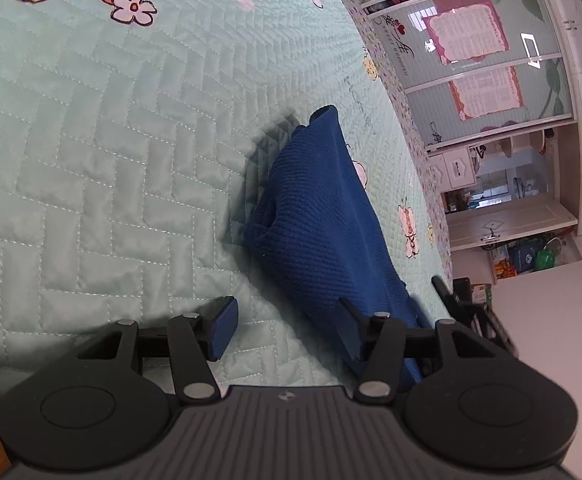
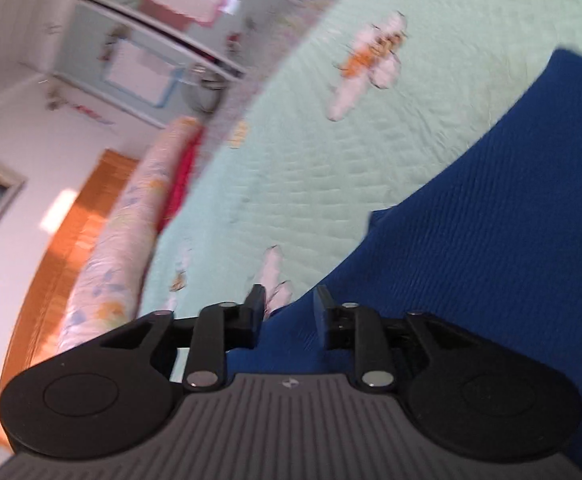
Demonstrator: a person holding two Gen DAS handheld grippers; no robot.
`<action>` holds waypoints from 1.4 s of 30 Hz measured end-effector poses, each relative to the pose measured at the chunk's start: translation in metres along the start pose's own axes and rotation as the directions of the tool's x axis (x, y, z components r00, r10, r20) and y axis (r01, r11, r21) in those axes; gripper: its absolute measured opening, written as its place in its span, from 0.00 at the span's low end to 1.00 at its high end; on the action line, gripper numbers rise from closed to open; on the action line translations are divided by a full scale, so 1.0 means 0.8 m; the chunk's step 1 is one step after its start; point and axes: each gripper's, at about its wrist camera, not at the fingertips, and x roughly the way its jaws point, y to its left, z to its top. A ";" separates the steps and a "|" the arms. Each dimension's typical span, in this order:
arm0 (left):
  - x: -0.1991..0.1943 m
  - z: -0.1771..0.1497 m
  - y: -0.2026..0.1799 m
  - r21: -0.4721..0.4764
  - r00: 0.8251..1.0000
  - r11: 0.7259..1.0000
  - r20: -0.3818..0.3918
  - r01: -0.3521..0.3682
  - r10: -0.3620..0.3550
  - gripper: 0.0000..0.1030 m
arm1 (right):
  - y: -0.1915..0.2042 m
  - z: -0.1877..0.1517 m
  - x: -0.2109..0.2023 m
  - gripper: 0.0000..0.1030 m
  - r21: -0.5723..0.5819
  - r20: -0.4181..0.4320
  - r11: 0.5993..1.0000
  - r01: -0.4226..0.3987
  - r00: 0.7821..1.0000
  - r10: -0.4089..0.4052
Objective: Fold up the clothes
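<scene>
A dark blue knitted garment lies in a raised fold on the pale green quilted bedspread. My left gripper is open, its right finger against the garment's near edge, its left finger over bare quilt. In the right wrist view the same blue garment fills the right side. My right gripper is open with the garment's edge lying between its fingers; the view is blurred by motion.
The bed's patterned edge runs along the right, with glass-fronted white cabinets beyond. In the right wrist view a rolled floral quilt and a wooden headboard lie at the left.
</scene>
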 end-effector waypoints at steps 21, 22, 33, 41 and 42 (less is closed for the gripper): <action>0.023 0.001 -0.010 -0.019 0.989 0.996 0.114 0.092 -0.089 0.72 | 0.176 -0.084 -0.034 0.71 -0.560 -0.004 0.823 0.098 0.993 -0.121; 0.023 0.002 -0.009 -0.017 0.989 0.995 0.113 0.102 -0.100 0.72 | 0.167 -0.086 -0.035 0.71 -0.534 -0.021 0.841 0.083 0.994 -0.111; -0.022 -0.016 -0.046 0.216 0.984 0.973 0.141 0.076 -0.108 0.71 | 0.092 -0.132 0.016 0.49 -0.622 0.017 0.740 0.258 0.949 -0.316; 0.045 -0.016 -0.105 0.493 0.989 0.869 0.143 -0.047 -0.028 0.69 | 0.030 -0.104 -0.074 0.48 -0.652 0.281 0.610 0.451 0.890 -0.358; 0.052 -0.014 -0.097 0.489 0.990 0.870 0.139 -0.054 -0.016 0.67 | 0.009 -0.093 -0.086 0.43 -0.633 0.299 0.615 0.469 0.882 -0.365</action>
